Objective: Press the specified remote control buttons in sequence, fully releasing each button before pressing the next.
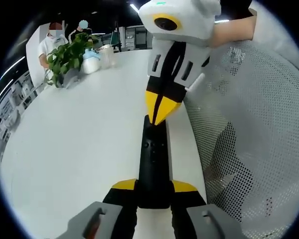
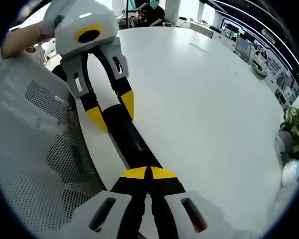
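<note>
A slim black remote control (image 1: 153, 149) lies lengthwise near the edge of the white table (image 1: 79, 149). My left gripper (image 1: 154, 185) is shut on its near end, one yellow-tipped jaw on each long side. My right gripper (image 1: 162, 107) comes down from above with its yellow tips shut together, resting on the far part of the remote's face, just above the round buttons. In the right gripper view the right gripper (image 2: 148, 173) is shut, its tips on the remote (image 2: 129, 134). The left gripper (image 2: 111, 110) clamps the far end there.
A white mesh chair back (image 1: 249, 139) stands close beside the table edge, next to the remote. A potted plant (image 1: 67, 57) and some jars (image 1: 97, 59) sit at the table's far side. People (image 1: 52, 40) stand behind it.
</note>
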A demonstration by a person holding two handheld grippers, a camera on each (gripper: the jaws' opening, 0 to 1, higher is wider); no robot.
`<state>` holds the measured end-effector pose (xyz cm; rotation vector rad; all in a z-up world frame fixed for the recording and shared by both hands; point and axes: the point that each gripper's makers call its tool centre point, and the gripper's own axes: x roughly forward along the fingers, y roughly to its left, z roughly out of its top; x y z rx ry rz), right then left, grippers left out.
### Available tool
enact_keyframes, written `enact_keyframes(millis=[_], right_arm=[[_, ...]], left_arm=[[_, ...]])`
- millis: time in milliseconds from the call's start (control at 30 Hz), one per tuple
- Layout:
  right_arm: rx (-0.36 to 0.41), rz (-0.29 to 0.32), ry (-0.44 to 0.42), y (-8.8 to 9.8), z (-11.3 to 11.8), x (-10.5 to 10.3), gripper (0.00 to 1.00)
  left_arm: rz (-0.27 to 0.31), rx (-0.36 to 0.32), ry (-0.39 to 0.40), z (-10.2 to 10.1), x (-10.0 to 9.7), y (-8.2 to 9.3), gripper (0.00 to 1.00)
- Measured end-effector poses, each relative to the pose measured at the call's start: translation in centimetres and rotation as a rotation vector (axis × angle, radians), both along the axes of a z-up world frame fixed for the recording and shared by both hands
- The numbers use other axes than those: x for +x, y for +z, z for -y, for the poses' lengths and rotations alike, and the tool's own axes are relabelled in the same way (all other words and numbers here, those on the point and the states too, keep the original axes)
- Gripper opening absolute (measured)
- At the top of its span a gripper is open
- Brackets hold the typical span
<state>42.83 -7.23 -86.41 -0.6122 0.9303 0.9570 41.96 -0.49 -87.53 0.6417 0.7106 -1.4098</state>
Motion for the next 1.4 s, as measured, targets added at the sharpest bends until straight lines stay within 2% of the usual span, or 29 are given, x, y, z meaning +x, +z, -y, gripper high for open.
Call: enact_keyframes(millis=[33,67,233,700,833,1100,1400], right_arm=[[-0.030,-0.005,0.018,-0.41,0.28,-0.24,0.00],[-0.020,0.012,0.020,-0.26,0.15,-0.13,0.00],[-0.026,0.003,0.012,-0.21,0.20,-0.04,0.00],[-0.130,-0.031,0.067,-0.34,0.11,-0.02,0.00],[-0.133,-0.039,0.069,-0.34,0.19,-0.08,0.00],[-0.110,0.033,0.057,-0.30,0.22,-0.34,0.00],[-0.097,0.053,0.067,-0.18,0.21,-0.22,0.00]], left_arm=[[0.000,-0.001,0.001,0.01,0.00,0.00,0.24],[0.000,-0.001,0.001,0.02,0.00,0.01,0.24],[0.000,-0.001,0.000,0.05,0.01,0.02,0.24],[0.001,0.000,-0.002,0.07,-0.01,0.07,0.24],[0.001,0.001,-0.003,0.07,-0.02,0.08,0.24],[-0.002,0.002,0.002,0.04,-0.05,0.09,0.24],[-0.004,0.023,0.009,0.08,-0.03,0.09,0.24]])
